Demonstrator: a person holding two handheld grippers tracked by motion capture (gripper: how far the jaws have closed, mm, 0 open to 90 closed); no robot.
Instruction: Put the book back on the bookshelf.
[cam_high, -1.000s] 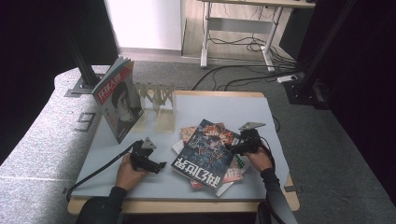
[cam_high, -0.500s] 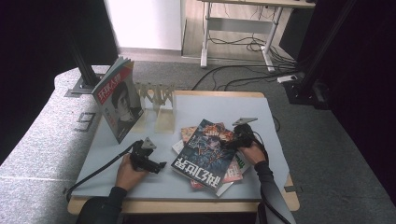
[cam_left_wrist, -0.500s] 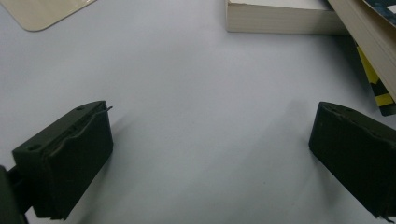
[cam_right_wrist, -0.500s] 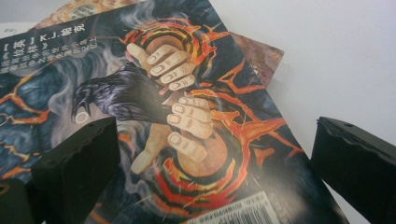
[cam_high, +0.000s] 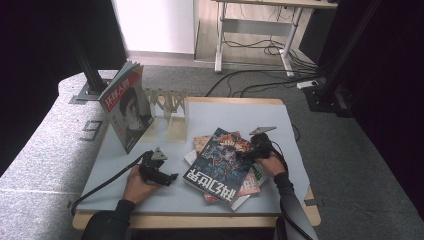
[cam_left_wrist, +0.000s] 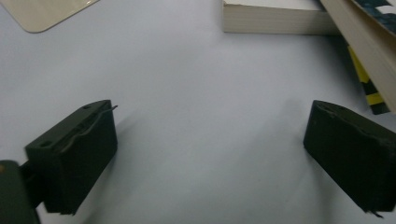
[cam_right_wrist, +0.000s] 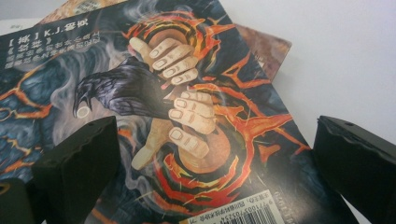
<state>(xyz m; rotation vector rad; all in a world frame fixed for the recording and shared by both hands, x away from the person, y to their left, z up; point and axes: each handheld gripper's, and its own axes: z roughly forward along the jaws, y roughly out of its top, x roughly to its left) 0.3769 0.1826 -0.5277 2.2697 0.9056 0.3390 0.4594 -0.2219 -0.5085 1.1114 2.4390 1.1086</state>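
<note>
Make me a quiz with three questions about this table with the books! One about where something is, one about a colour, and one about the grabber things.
1. Where does the magazine with a face on its cover stand?
A. Upright at the table's far left
B. Flat under the right gripper
C. On the floor

2. What colour is the swirl on the top book of the pile?
A. Green
B. Orange-red
C. Pink

3. How do the jaws of the left gripper stand?
A. Shut on a book
B. Shut on nothing
C. Open over bare table

Answers:
1. A, the high view shows it propped upright beside the pale rack.
2. B, the right gripper view shows fiery orange-red swirls around painted hands.
3. C, the left gripper view shows both jaws wide apart with only white table between.
</note>
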